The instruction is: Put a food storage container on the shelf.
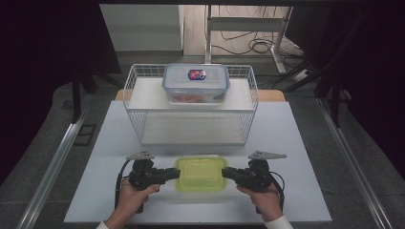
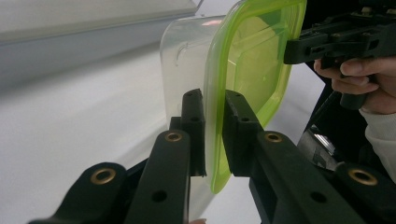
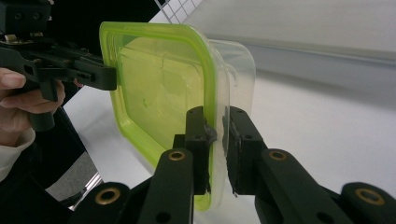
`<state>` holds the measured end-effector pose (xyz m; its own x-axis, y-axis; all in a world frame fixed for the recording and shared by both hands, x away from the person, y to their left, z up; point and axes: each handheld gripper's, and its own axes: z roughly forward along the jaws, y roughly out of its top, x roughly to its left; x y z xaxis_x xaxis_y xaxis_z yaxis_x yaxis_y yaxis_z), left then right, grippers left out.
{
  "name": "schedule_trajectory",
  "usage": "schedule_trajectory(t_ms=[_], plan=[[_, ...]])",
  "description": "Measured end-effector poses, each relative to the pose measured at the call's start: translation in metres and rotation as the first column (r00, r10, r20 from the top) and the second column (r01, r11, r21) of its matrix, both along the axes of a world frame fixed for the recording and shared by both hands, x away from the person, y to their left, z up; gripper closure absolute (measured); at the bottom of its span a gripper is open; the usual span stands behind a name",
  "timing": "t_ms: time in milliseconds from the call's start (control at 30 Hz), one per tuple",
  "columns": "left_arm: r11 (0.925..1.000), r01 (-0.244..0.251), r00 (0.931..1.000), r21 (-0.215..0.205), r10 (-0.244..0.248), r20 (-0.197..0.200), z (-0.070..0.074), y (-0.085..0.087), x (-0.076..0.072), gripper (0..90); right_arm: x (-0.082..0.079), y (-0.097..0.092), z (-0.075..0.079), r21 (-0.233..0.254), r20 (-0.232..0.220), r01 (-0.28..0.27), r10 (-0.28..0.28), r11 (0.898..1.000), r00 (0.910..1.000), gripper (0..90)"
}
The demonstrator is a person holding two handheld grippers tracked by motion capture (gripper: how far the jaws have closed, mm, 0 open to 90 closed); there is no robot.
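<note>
Left tongs (image 1: 175, 172) pinch the green-lidded container's (image 1: 201, 174) left rim, right tongs (image 1: 226, 172) clamp its right rim, likely to lift it level. It sits low centre on the tabletop (image 1: 286, 143), just below the wire basket (image 1: 135, 102) holding another box (image 1: 196, 82).

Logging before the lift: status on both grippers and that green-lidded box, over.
Left gripper and right gripper both clamped on rim of clear plastic box with green lid. White wire basket close ahead, blue-lidded container on it.
</note>
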<state>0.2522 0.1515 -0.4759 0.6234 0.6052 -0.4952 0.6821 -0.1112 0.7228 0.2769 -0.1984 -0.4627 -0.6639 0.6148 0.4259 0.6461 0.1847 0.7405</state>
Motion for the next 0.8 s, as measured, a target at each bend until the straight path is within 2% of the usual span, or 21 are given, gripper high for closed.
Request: schedule_trajectory(t_ms=[533,800], plan=[[1.0,0.006,0.9991,0.0,-0.006,0.042,0.017,0.004,0.005,80.6,0.005,0.002,0.014,-0.003,0.046,-0.009,0.009,1.0,0.9989,79.5],[1.0,0.009,0.9976,0.004,-0.009,0.068,0.036,0.005,0.012,80.5,0.01,0.004,0.025,0.01,0.071,-0.005,0.005,1.0,0.9975,79.5]])
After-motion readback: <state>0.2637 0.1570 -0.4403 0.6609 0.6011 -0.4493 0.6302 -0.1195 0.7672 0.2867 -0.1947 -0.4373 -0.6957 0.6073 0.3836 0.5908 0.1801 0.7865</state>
